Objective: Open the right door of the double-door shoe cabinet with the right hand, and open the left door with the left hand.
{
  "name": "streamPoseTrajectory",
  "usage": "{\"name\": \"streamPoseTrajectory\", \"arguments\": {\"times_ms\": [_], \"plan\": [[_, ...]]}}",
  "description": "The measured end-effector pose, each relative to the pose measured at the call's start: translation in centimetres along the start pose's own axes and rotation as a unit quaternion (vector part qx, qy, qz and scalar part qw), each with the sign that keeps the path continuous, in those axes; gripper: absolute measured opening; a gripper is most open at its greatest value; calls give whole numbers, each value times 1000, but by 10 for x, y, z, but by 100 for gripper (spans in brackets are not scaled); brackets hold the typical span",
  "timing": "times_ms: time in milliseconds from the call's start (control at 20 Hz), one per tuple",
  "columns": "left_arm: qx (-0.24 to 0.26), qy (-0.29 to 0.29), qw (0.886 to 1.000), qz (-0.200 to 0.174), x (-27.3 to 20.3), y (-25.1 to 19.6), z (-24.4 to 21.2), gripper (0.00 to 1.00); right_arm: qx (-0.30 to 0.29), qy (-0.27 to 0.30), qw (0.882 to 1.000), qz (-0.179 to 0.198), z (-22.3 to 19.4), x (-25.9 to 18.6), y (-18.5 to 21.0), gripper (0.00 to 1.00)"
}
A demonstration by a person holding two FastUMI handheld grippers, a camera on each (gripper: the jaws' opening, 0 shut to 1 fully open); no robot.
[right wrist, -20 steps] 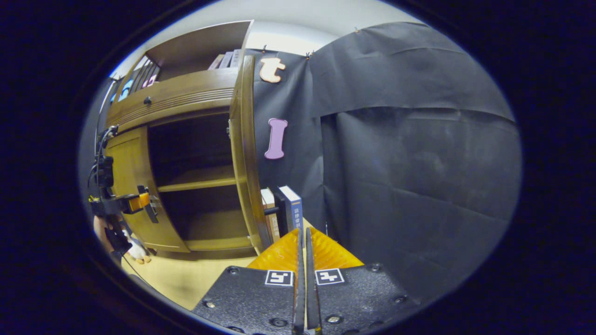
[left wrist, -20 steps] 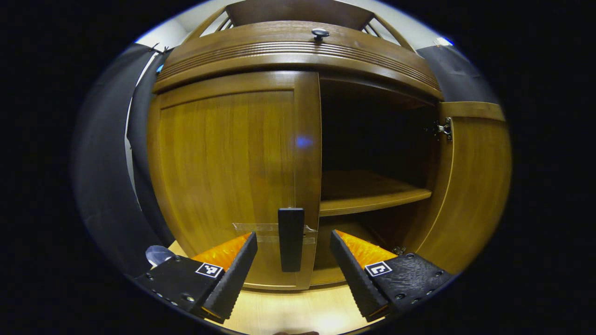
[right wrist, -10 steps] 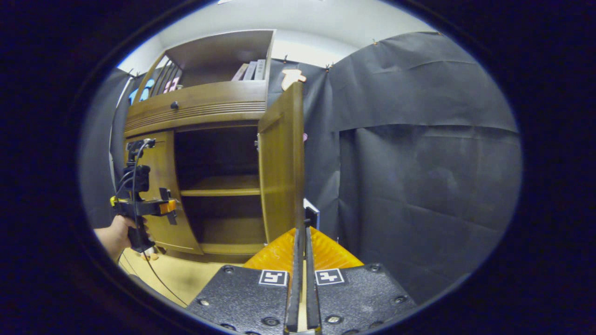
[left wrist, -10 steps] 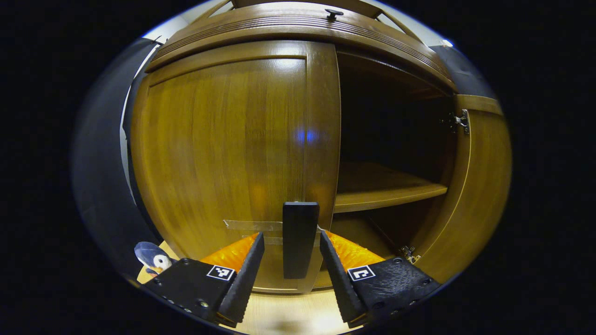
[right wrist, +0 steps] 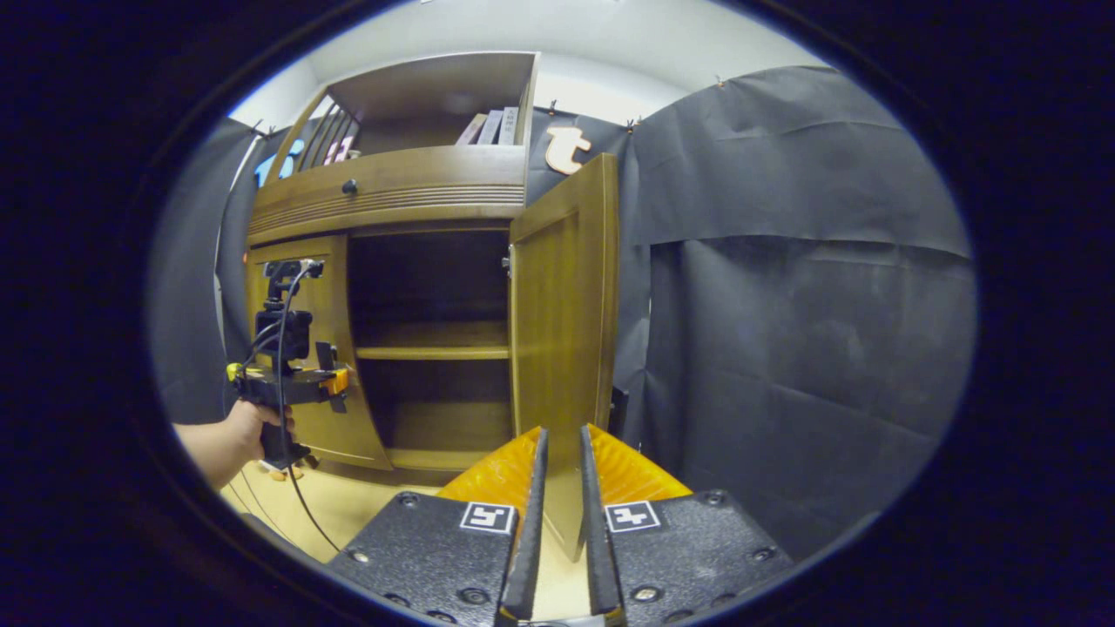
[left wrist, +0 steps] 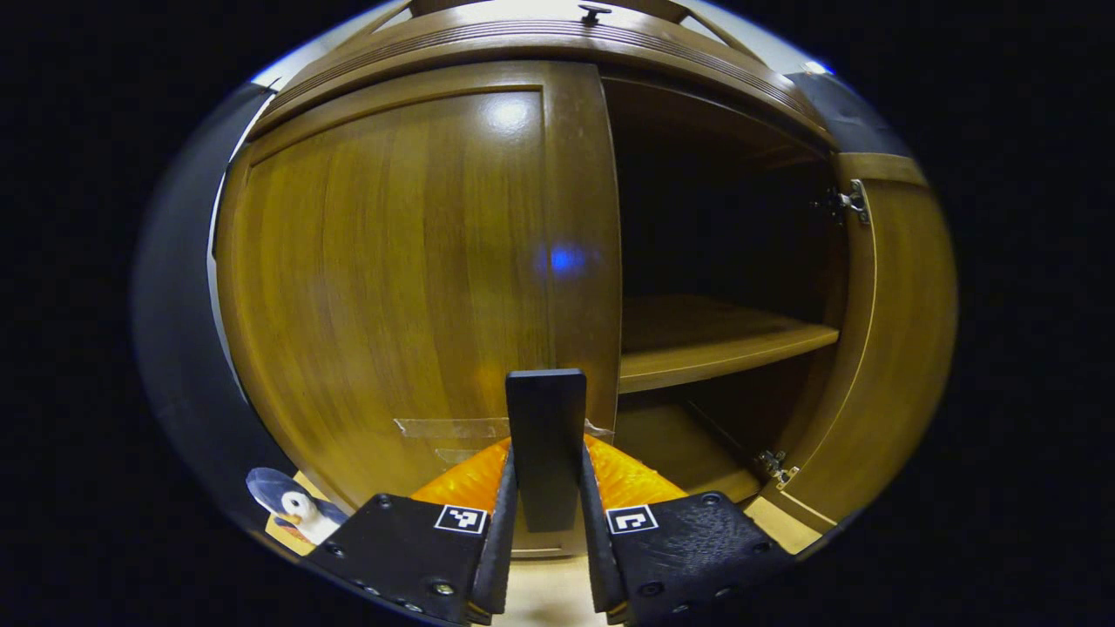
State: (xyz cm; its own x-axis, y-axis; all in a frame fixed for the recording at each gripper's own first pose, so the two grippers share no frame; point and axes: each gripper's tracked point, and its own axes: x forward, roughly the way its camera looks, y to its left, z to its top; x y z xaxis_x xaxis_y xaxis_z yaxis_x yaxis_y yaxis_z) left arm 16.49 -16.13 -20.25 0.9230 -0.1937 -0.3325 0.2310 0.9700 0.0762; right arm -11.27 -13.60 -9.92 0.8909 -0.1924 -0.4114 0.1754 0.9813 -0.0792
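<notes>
The wooden shoe cabinet (right wrist: 392, 196) stands ahead. Its left door (left wrist: 392, 261) is closed, with a black upright handle (left wrist: 546, 409) near its inner edge. My left gripper (left wrist: 546, 455) is shut on that handle, one pad against each side. In the right gripper view the left gripper (right wrist: 335, 381) sits at the left door (right wrist: 305, 348), held by a hand (right wrist: 235, 431). The right door (right wrist: 557, 305) is swung wide open, also seen as the right door (left wrist: 897, 331). My right gripper (right wrist: 564, 431) hangs in front of that door with a narrow gap between its fingers, holding nothing.
Inside the open half are a wooden shelf (left wrist: 714, 335) and a dark hollow. A drawer knob (right wrist: 349, 186) sits above the doors, books (right wrist: 492, 126) on the top shelf. A penguin toy (left wrist: 292, 509) lies on the pale floor at the cabinet's left corner. Black cloth hangs on the right.
My left gripper moved up to the handle and shut on it. My right gripper drew back from the open right door and its fingers parted slightly.
</notes>
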Motion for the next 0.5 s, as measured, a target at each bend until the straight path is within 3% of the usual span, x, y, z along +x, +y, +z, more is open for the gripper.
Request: {"name": "streamPoseTrajectory", "arguments": {"times_ms": [300, 450, 500], "plan": [[-12, -2, 1000, -8, 0, 0, 0, 28, -5, 8, 1000, 4, -7, 1, 7, 40], [-14, 1, 1000, -7, -3, 0, -1, 28, -8, 11, 1000, 10, -10, 2, 9, 39], [-11, 4, 1000, -7, -5, 1, -2, 36, -10, 11, 1000, 13, -11, 3, 11, 41]]}}
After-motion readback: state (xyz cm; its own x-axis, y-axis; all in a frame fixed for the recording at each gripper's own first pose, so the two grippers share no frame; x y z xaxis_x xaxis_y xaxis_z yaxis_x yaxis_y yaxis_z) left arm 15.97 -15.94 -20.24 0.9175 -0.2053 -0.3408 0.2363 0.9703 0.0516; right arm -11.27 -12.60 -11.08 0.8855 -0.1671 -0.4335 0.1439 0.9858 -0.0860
